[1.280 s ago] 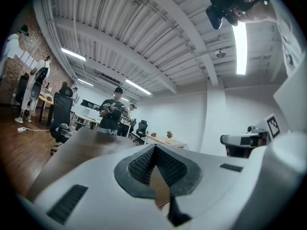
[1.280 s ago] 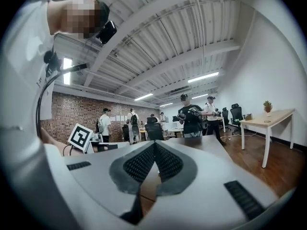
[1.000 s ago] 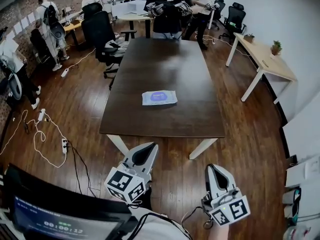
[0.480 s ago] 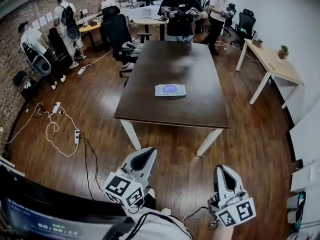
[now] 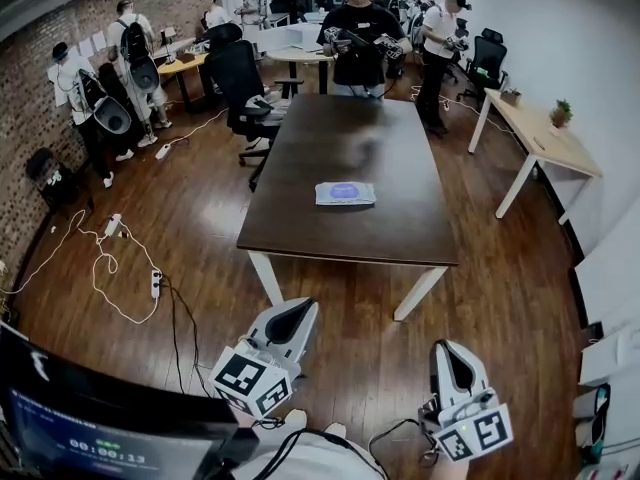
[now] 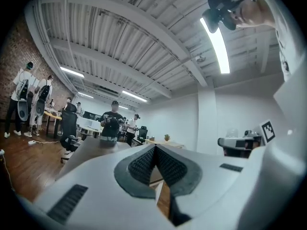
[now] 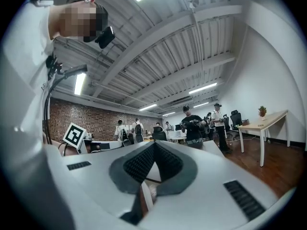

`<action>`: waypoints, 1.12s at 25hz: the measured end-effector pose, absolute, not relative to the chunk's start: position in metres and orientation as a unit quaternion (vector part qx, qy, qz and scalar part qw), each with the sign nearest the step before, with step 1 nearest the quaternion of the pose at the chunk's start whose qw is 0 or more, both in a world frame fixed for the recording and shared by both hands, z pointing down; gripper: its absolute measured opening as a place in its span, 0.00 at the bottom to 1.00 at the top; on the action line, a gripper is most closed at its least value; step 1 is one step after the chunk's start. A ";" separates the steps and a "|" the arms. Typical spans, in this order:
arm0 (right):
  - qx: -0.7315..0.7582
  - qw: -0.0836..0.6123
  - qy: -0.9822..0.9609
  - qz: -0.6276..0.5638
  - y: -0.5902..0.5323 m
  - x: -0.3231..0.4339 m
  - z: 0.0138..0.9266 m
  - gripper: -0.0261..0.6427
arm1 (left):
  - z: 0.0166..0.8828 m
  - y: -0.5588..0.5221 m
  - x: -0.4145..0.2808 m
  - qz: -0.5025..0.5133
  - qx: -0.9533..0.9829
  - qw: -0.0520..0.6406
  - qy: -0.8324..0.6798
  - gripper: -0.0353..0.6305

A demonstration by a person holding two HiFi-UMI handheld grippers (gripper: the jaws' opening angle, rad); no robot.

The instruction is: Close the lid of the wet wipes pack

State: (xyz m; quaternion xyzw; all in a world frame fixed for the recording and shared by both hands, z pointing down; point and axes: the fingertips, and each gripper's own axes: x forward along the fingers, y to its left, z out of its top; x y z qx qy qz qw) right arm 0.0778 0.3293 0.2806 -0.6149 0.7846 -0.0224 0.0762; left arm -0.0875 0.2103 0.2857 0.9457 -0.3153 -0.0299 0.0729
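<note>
A flat wet wipes pack, pale blue with a purple patch in the middle, lies on the dark brown table near its front half. I cannot tell from here how its lid stands. My left gripper hangs low at the bottom left, well short of the table, its jaws shut with nothing between them. At the bottom right my right gripper is equally far back, also shut and empty. Both point level toward the table, and each gripper view looks across the room with pads pressed together.
A person stands at the table's far end holding grippers. Several others stand by desks at the back left. A black office chair sits by the table's left corner. Cables and a power strip lie on the wood floor at left. A light desk stands right.
The view has shifted so the table and pack sit slightly further right and higher. Both grippers stay shut at the bottom of the view, a little lower in it.
</note>
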 end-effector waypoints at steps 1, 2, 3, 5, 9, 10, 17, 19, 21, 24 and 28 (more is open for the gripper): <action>-0.616 0.078 0.784 -0.020 0.329 0.075 0.278 0.05 | 0.285 0.209 -0.091 -0.031 0.946 0.073 -0.316 0.05; -0.617 0.080 0.782 -0.018 0.328 0.073 0.276 0.05 | 0.284 0.208 -0.095 -0.032 0.945 0.074 -0.317 0.05; -0.618 0.081 0.782 -0.017 0.328 0.070 0.273 0.05 | 0.283 0.208 -0.099 -0.033 0.945 0.075 -0.318 0.05; -0.618 0.079 0.782 -0.013 0.329 0.064 0.268 0.05 | 0.279 0.210 -0.104 -0.036 0.944 0.077 -0.319 0.05; -0.612 0.062 0.788 -0.006 0.331 0.057 0.266 0.05 | 0.274 0.213 -0.107 -0.040 0.945 0.075 -0.317 0.05; -0.613 0.059 0.788 -0.006 0.331 0.056 0.267 0.05 | 0.275 0.213 -0.108 -0.040 0.945 0.075 -0.317 0.05; -0.618 0.053 0.785 -0.005 0.331 0.051 0.271 0.05 | 0.283 0.213 -0.115 -0.041 0.945 0.077 -0.316 0.05; -0.618 0.051 0.784 -0.004 0.330 0.050 0.271 0.05 | 0.289 0.213 -0.116 -0.048 0.946 0.076 -0.313 0.05; -0.618 0.050 0.784 -0.001 0.329 0.051 0.269 0.05 | 0.291 0.211 -0.116 -0.053 0.946 0.073 -0.312 0.05; -0.620 0.050 0.783 -0.001 0.329 0.050 0.267 0.05 | 0.289 0.211 -0.116 -0.050 0.946 0.075 -0.312 0.05; -0.624 0.049 0.780 -0.002 0.328 0.046 0.267 0.05 | 0.286 0.208 -0.118 -0.045 0.947 0.078 -0.309 0.05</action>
